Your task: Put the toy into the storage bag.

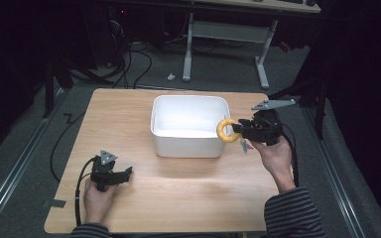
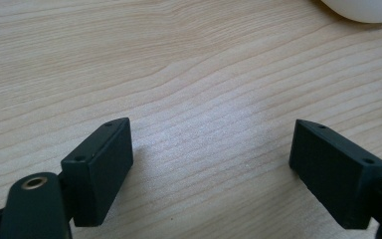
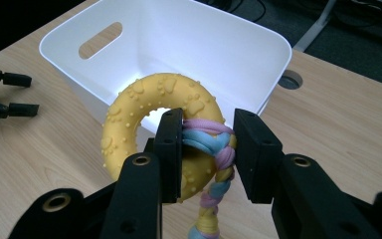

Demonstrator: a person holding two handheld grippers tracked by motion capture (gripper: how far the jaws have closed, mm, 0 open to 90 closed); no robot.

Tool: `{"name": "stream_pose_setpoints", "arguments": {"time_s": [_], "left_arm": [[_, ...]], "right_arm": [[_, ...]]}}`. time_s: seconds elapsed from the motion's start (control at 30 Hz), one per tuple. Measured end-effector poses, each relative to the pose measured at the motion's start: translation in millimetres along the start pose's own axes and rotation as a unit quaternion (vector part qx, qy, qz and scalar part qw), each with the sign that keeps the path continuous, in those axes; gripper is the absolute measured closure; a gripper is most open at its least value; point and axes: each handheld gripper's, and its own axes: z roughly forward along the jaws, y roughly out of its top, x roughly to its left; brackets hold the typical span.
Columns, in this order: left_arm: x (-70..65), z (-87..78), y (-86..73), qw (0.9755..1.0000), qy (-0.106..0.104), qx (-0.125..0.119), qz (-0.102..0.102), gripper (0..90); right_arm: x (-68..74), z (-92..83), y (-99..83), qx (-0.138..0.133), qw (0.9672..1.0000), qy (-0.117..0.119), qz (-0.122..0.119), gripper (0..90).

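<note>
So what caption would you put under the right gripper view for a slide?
The right claw, shut on a yellow ring toy with braided rope, beside a white bin.

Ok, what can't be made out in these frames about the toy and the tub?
- Lower end of the pink-and-blue braided rope: right gripper view, cut off by the bottom edge.
- Near side of the yellow knobbly rubber ring: hidden behind the right claw.
- Floor of the white plastic tub: high view, washed out by glare.
- Same tub: left gripper view, cut off by the top edge.
</note>
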Motion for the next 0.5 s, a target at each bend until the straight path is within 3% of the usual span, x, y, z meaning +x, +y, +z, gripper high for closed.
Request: {"name": "stream_pose_setpoints", "arguments": {"time_s": [0.5], "left_arm": [[0.0,-0.1,0.0,1.0000,0.000,0.000,0.000,17.7]], "right_arm": [[3.1,10.5,28.4,0.007,1.0000,0.001,-0.006,66.5]]}}
